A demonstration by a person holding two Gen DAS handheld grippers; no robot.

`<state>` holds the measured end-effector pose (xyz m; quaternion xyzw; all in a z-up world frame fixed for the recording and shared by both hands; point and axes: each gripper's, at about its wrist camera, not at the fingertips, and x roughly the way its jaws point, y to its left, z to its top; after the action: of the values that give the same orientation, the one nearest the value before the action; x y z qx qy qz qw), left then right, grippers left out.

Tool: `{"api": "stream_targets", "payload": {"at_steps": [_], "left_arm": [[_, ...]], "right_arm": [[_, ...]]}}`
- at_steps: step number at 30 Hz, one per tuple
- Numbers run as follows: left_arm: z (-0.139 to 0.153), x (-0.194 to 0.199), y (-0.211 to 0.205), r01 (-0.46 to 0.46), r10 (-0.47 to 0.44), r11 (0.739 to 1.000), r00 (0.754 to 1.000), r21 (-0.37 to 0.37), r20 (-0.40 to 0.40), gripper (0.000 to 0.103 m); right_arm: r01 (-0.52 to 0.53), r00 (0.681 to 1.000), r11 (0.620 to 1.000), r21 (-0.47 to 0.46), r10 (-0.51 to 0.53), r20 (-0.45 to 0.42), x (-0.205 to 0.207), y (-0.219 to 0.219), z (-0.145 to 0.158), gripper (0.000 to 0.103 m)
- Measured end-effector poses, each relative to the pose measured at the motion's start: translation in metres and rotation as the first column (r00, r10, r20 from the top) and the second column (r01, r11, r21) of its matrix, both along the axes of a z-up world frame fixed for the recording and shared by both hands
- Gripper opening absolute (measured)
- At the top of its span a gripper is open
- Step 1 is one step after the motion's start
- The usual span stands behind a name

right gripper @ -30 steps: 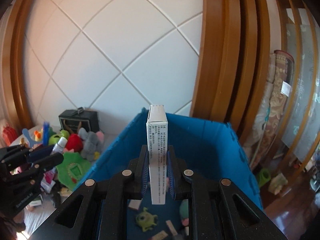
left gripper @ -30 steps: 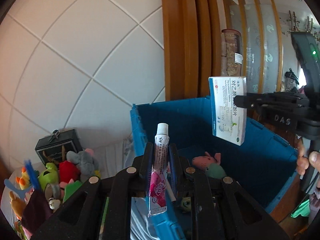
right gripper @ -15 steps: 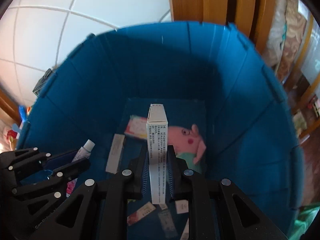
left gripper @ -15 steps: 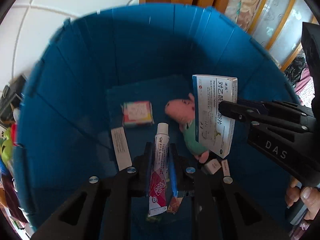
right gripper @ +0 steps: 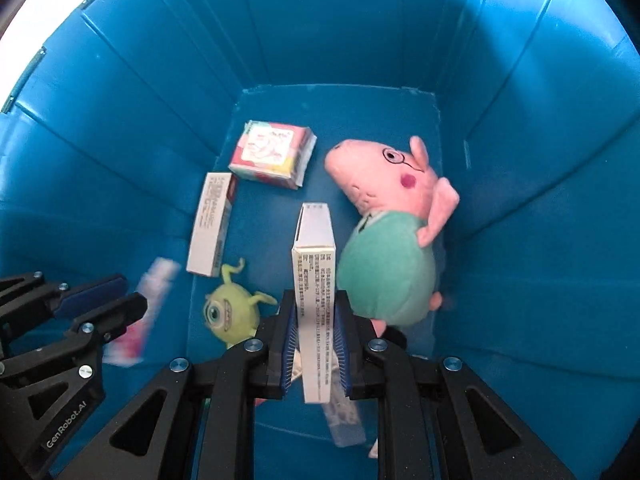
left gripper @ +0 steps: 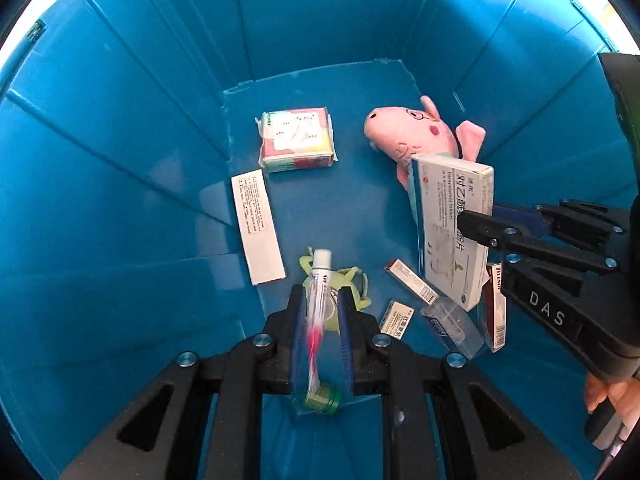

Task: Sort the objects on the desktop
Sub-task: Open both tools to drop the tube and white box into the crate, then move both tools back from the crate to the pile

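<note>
Both grippers reach down into a blue bin (left gripper: 120, 128). My left gripper (left gripper: 320, 300) has its jaws slightly apart; the white and pink tube (left gripper: 316, 312) hangs loose and blurred between them, also seen blurred in the right wrist view (right gripper: 140, 312). My right gripper (right gripper: 314, 304) is shut on a white medicine box (right gripper: 314, 280), held upright above the bin floor; it also shows in the left wrist view (left gripper: 452, 224).
On the bin floor lie a pink pig plush (right gripper: 384, 216), a green one-eyed plush (right gripper: 230, 314), a tissue pack (left gripper: 296, 140), a long white box (left gripper: 258, 226) and several small boxes (left gripper: 412, 284). The bin walls (right gripper: 540, 160) rise on all sides.
Both grippers have gone from above the bin rim down into it. The left jaws have parted and the tube is slipping loose between them. The right still grips the box.
</note>
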<state>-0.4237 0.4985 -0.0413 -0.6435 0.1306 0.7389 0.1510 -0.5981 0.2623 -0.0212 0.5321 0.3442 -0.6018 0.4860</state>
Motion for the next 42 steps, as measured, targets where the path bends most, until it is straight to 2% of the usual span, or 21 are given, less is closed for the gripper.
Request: {"api": "stream_targets", "payload": {"at_steps": [2,6,9,10,12,13,14,15,17,21,24,26,30,32,34,36,37,42], "left_arm": [[0.002,-0.001,-0.002,-0.011,0.011,1.000,1.000,0.004,-0.005,0.019],[0.007,-0.002,-0.008,-0.041,0.041,0.999,0.999,0.011,-0.021,0.035],[0.012,-0.002,-0.009,-0.043,0.044,0.999,0.998,0.021,-0.036,0.036],[0.013,-0.001,-0.009,-0.042,0.043,0.999,0.998,0.026,-0.038,0.036],[0.016,-0.002,-0.009,-0.036,0.037,0.999,0.998,0.036,-0.048,0.036],[0.018,-0.002,-0.009,-0.033,0.036,0.999,0.998,0.040,-0.055,0.036],[0.020,-0.002,-0.010,-0.034,0.037,0.998,0.997,0.047,-0.064,0.036],[0.022,-0.002,-0.010,-0.036,0.040,0.998,0.996,0.054,-0.074,0.036],[0.027,-0.003,-0.013,-0.046,0.053,0.997,0.994,0.064,-0.100,0.036],[0.038,-0.001,-0.017,-0.055,0.067,0.995,0.986,0.078,-0.154,0.036],[0.055,0.005,-0.018,-0.048,0.066,0.996,0.968,0.079,-0.243,0.036],[0.070,0.014,-0.021,-0.050,0.075,0.995,0.950,0.091,-0.303,0.036],[0.108,0.034,-0.040,-0.045,0.100,0.987,0.925,0.155,-0.367,0.036],[0.133,0.048,-0.055,-0.050,0.127,0.981,0.893,0.186,-0.431,0.036],[0.157,0.065,-0.074,-0.061,0.159,0.977,0.847,0.204,-0.508,0.037],[0.176,0.083,-0.098,-0.082,0.201,0.971,0.792,0.226,-0.576,0.056],[0.183,0.092,-0.111,-0.094,0.226,0.966,0.764,0.243,-0.605,0.060],[0.201,0.139,-0.185,-0.176,0.328,0.944,0.608,0.280,-0.723,0.063]], "right_arm": [[-0.002,1.000,1.000,0.002,0.002,0.003,0.000,0.000,0.000,0.019],[-0.007,1.000,1.000,0.003,0.007,0.004,0.000,-0.003,-0.002,0.019],[-0.006,1.000,1.000,0.011,0.006,0.003,0.000,-0.004,-0.003,0.028],[-0.005,1.000,1.000,0.017,0.005,-0.002,0.001,-0.004,-0.004,0.038],[-0.006,1.000,1.000,0.027,0.007,-0.013,0.001,-0.006,-0.005,0.069],[-0.006,1.000,1.000,0.031,0.007,-0.016,0.002,-0.007,-0.005,0.077],[-0.005,1.000,0.999,0.034,0.006,-0.019,0.002,-0.007,-0.005,0.089],[-0.009,1.000,0.999,0.037,0.010,-0.023,0.003,-0.008,-0.005,0.096],[-0.017,1.000,0.999,0.042,0.018,-0.022,0.004,-0.009,-0.006,0.103],[-0.032,0.999,0.997,0.065,0.035,-0.042,0.007,-0.011,-0.010,0.103],[-0.043,0.996,0.996,0.072,0.049,-0.081,0.010,-0.011,-0.009,0.103],[-0.034,0.995,0.999,0.035,0.037,-0.092,0.010,-0.010,0.001,0.103],[0.005,0.998,0.996,-0.086,-0.010,-0.057,0.011,-0.001,0.040,0.103],[-0.002,0.997,0.989,-0.145,-0.009,-0.071,0.020,0.006,0.067,0.103],[-0.021,0.994,0.976,-0.218,-0.003,-0.106,0.035,0.014,0.096,0.103],[-0.048,0.991,0.953,-0.298,0.008,-0.135,0.056,0.022,0.124,0.103],[-0.057,0.990,0.940,-0.336,0.010,-0.139,0.066,0.026,0.135,0.103],[-0.114,0.988,0.851,-0.512,0.041,-0.151,0.127,0.044,0.177,0.103]]}}
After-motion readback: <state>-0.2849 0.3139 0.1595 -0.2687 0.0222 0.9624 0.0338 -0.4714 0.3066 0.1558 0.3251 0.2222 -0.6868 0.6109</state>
